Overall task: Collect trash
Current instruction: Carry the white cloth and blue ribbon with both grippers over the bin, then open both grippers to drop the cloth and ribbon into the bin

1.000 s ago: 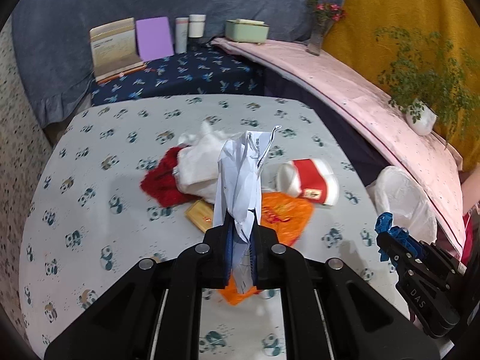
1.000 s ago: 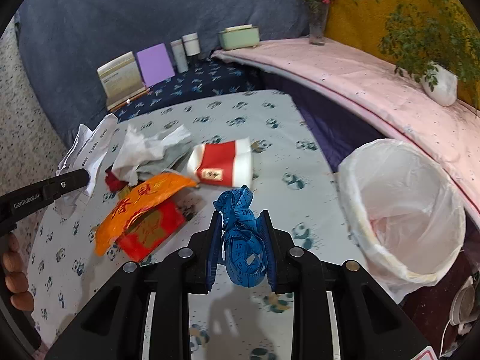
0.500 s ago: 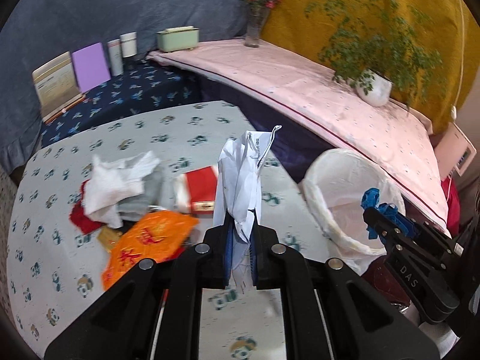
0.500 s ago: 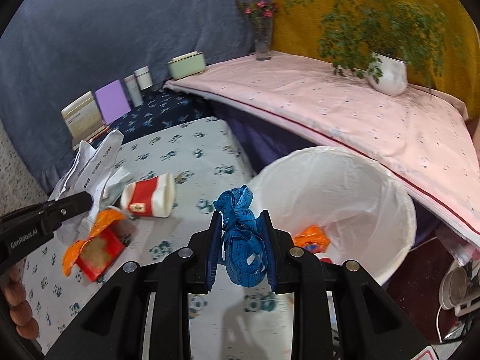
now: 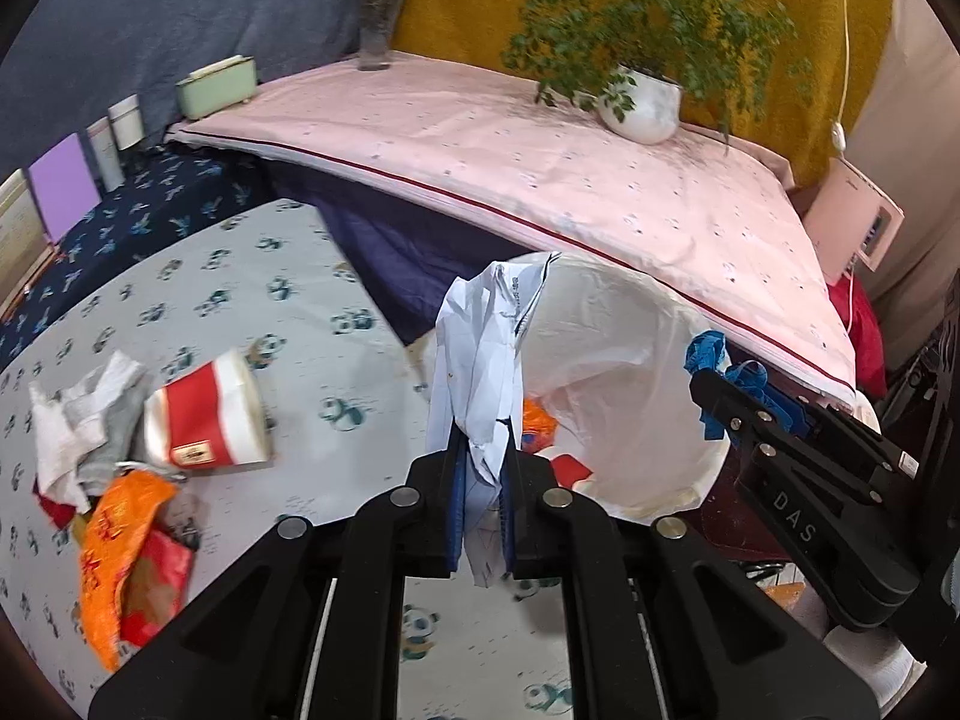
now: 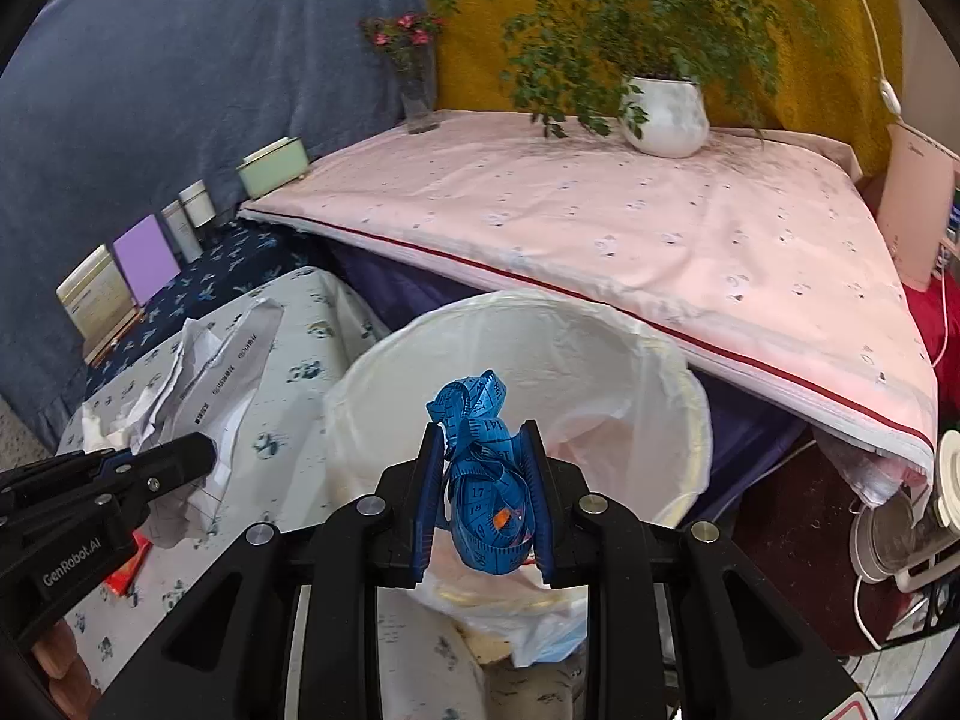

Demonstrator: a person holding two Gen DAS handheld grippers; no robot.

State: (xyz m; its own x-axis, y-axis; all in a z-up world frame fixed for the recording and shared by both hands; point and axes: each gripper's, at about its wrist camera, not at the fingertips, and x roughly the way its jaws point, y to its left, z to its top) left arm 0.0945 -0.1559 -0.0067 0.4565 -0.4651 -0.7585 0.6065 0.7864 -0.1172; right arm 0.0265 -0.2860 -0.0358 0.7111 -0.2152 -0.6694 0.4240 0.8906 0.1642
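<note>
My left gripper (image 5: pixel 480 474) is shut on a crumpled white paper (image 5: pixel 486 348) and holds it at the near rim of the white-lined trash bin (image 5: pixel 630 360). My right gripper (image 6: pixel 483 468) is shut on a bundled blue measuring tape (image 6: pixel 483 480), held over the bin's opening (image 6: pixel 600 372). The tape also shows in the left wrist view (image 5: pixel 720 372), and the paper in the right wrist view (image 6: pixel 222 360). On the panda-print table (image 5: pixel 270 312) lie a red and white paper cup (image 5: pixel 204 420), white tissues (image 5: pixel 78 414) and an orange wrapper (image 5: pixel 120 546). Orange trash (image 5: pixel 537 420) lies inside the bin.
A pink-covered surface (image 6: pixel 630 228) runs behind the bin with a potted plant (image 6: pixel 660 114) and a flower vase (image 6: pixel 417 84). A green box (image 6: pixel 273 165), jars and a purple card (image 6: pixel 147 258) stand at the back left. Appliances and cables (image 6: pixel 900 528) sit right of the bin.
Both grippers have swung right from the table's trash pile to the bin. The tape now hangs over the bin's opening and the paper is at its rim. Both stay shut.
</note>
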